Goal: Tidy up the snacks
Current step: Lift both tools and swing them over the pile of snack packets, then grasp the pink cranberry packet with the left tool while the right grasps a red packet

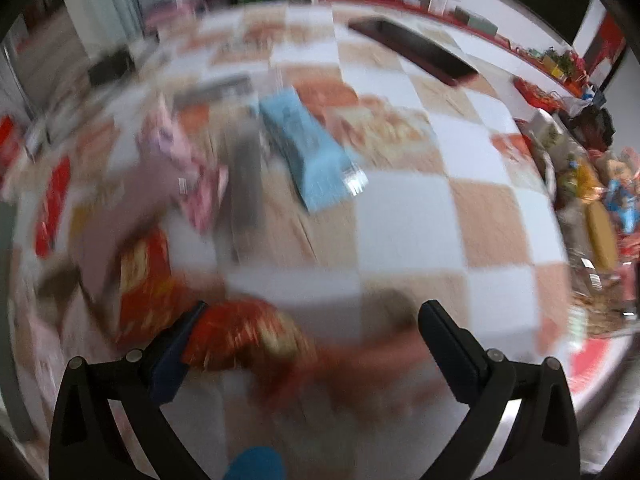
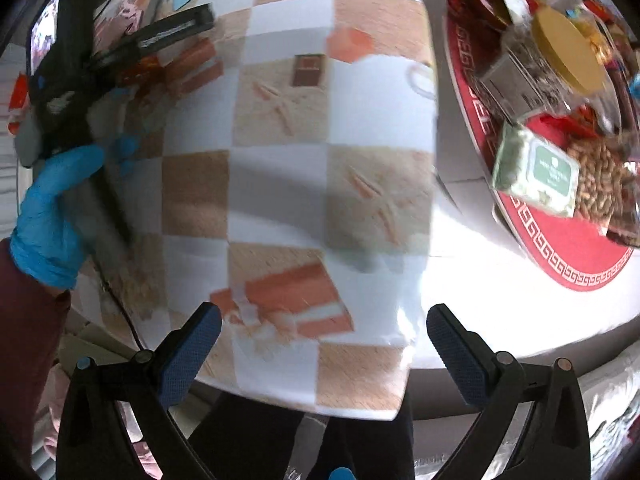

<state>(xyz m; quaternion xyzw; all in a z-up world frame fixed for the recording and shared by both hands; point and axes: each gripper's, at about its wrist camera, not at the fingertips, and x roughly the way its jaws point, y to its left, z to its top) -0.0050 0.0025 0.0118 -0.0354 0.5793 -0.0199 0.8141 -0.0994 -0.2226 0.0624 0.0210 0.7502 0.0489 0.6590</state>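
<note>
The left wrist view is heavily motion-blurred. My left gripper (image 1: 314,316) is open low over the checked tablecloth (image 1: 404,216). A crinkled red snack packet (image 1: 240,332) lies against the inside of its left finger, not clamped. Farther off lie a light blue packet (image 1: 308,152), a pink packet (image 1: 180,160) and another red packet (image 1: 144,272). My right gripper (image 2: 324,320) is open and holds nothing, over the table's near edge. A round red tray (image 2: 560,236) at the right holds a green box (image 2: 536,172), a yellow-lidded jar (image 2: 568,52) and peanuts (image 2: 600,184).
A blue-gloved hand (image 2: 52,208) holds the left gripper (image 2: 180,40) at the table's left side. A small brown packet (image 2: 308,70) lies mid-table. A long black tray (image 1: 416,50) sits at the far side. The person's dark legs show below the table edge.
</note>
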